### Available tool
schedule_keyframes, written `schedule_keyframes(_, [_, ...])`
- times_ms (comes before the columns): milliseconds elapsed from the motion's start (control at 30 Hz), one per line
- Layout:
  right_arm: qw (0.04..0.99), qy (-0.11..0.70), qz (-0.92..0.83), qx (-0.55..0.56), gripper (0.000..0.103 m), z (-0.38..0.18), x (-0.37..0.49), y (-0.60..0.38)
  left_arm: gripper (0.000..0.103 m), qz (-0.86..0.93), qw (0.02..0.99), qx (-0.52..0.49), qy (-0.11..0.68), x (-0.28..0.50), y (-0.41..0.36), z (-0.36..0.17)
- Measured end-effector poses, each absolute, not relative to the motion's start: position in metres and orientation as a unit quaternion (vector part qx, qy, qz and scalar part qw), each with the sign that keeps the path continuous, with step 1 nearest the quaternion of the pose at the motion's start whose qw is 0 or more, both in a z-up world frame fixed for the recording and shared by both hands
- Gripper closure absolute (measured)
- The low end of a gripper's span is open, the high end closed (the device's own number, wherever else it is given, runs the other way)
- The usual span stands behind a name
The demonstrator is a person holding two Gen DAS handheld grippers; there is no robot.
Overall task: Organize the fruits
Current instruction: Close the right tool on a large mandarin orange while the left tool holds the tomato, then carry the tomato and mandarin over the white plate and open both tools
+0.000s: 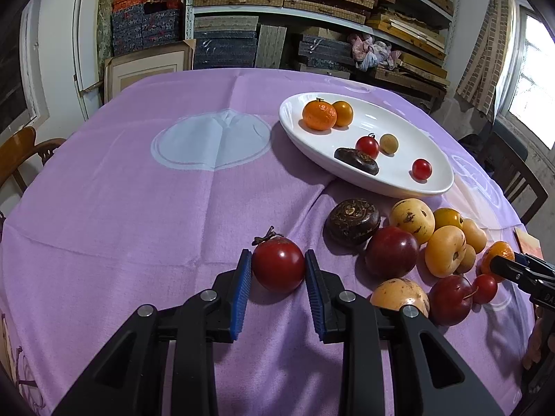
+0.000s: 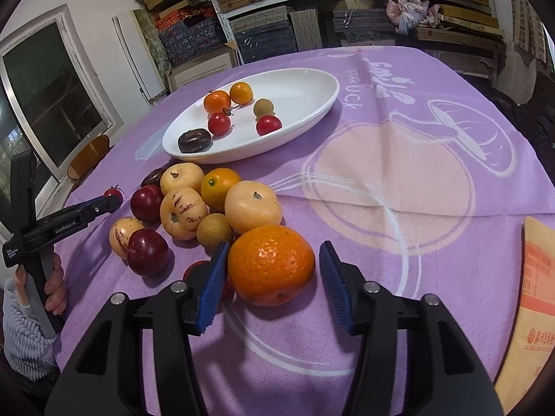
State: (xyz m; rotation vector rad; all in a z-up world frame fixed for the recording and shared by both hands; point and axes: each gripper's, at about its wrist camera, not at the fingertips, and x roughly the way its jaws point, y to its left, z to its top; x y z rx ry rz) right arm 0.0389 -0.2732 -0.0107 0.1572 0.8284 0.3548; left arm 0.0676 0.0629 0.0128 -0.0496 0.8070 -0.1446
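A white oval plate [image 1: 430,187] [image 2: 312,111] holds several small fruits: oranges, red tomatoes, a dark brown fruit. A pile of loose fruit [image 1: 412,239] [image 2: 194,208] lies on the purple cloth in front of it. My left gripper [image 1: 278,270] is open, its blue pads on either side of a red tomato [image 1: 278,264] with a dry stem; the pads sit close to it. My right gripper [image 2: 274,265] is open around a large orange [image 2: 270,263]; the left pad is near its skin and the right pad stands apart.
The round table has a purple cloth [image 1: 138,208]. A yellow-orange paper [image 2: 534,305] lies at the right edge. Wooden chairs [image 1: 20,152] stand around the table. Shelves of boxes [image 1: 312,7] fill the back wall.
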Motion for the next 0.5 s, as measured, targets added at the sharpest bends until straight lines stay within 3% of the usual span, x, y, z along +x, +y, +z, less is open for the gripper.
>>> schedule_keyframes(300, [0.899,0.397,0.168,0.075,0.056,-0.008,0.038,-0.271,0.072,-0.086,0.916,-0.035,0.39,0.076,0.059,0.021])
schedule_keyframes(500, [0.915,0.353,0.178,0.076,0.056,0.039,0.06,-0.264,0.072,-0.112,0.926,-0.014,0.361,0.114,0.027,0.055])
